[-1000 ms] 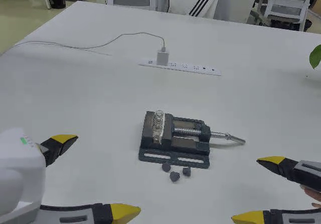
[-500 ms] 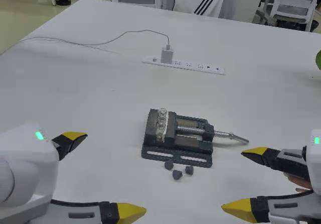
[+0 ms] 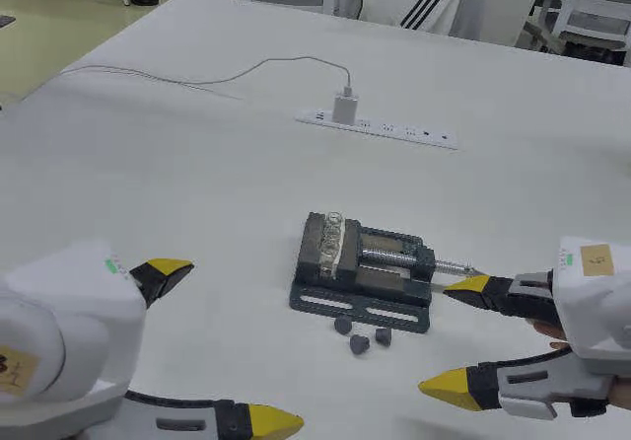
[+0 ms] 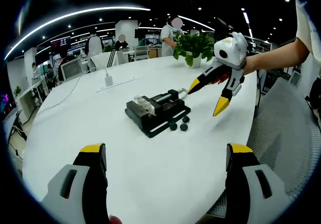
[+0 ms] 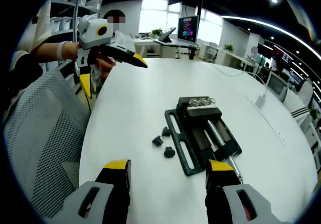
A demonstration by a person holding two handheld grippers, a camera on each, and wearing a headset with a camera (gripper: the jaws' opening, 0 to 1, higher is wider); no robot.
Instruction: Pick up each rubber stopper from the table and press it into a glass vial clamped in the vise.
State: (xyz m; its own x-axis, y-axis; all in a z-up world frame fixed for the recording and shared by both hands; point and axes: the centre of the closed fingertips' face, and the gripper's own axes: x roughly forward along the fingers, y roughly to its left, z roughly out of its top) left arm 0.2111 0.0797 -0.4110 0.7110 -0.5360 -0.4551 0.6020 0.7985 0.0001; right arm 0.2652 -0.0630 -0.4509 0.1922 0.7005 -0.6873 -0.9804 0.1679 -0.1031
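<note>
Right hand-held gripper (image 3: 437,338) gapes empty — rubber stoppers (image 3: 360,337) lie bunched — I could knock neighbours rolling.

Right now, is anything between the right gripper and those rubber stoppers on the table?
Nothing visible: bare table lies between the open right gripper and the three rubber stoppers beside the vise.

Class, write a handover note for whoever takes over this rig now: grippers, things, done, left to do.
Left gripper: open, empty, left of the vise.
Right gripper: open, empty, by the vise's screw end.
Three rubber stoppers lie loose on the table in front of the vise; glass vials are clamped in it.
Done: no stopper seated, as far as shows.
Left: pick up and press in all three.
</note>
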